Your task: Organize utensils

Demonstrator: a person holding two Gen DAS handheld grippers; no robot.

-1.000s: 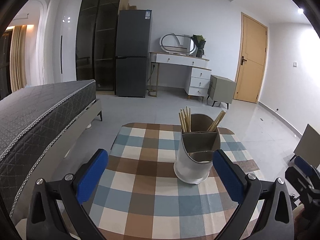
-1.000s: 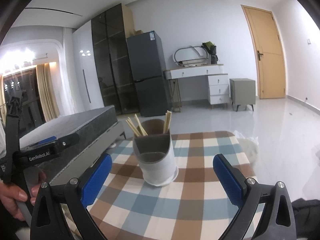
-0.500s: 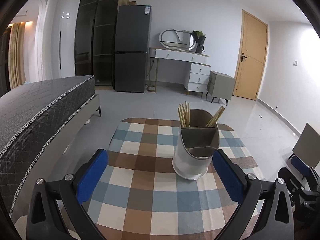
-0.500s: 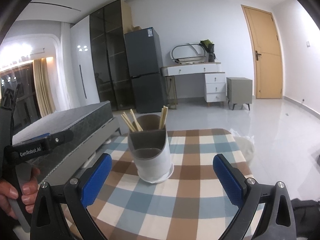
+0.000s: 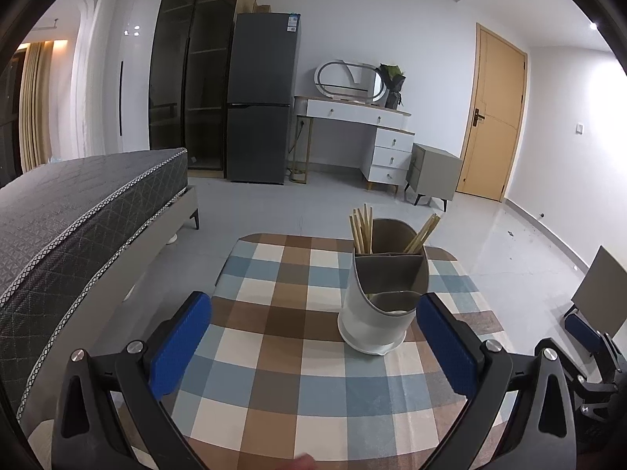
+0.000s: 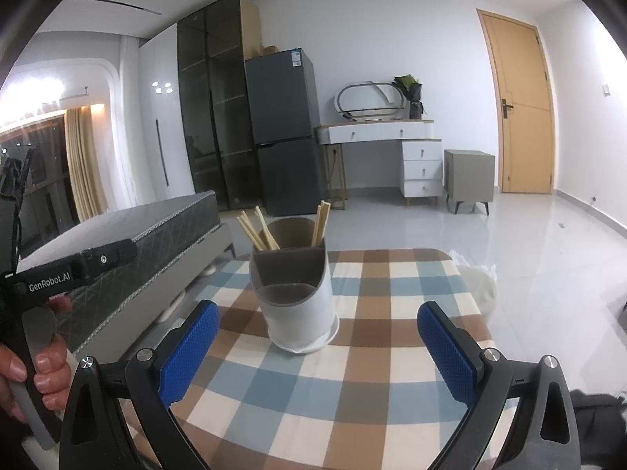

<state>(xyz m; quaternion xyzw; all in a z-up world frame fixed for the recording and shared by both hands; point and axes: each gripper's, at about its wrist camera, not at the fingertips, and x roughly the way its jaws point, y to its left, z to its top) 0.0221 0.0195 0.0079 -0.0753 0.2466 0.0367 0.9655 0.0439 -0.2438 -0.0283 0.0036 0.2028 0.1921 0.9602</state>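
A white utensil holder (image 5: 382, 305) with grey compartments stands on the checkered table (image 5: 282, 372). Wooden chopsticks (image 5: 362, 229) stick out of its back compartment in two bunches. My left gripper (image 5: 313, 337) is open and empty, held above the table's near half, the holder just inside its right finger. In the right wrist view the holder (image 6: 298, 305) stands ahead, with chopsticks (image 6: 260, 231) leaning left and right. My right gripper (image 6: 313, 344) is open and empty, behind the holder. The left tool (image 6: 43, 313) and the hand on it show at the left edge.
A grey bed (image 5: 78, 211) runs along the table's left side. A fridge (image 5: 262, 98), a white dressing table (image 5: 360, 133), a bedside cabinet (image 5: 431, 172) and a door (image 5: 493, 117) stand at the far wall. A white bag (image 6: 476, 282) lies on the floor right of the table.
Both grippers have tilted up and drawn back slightly; the holder sits a little lower and further left in both views. Both stay open and empty.
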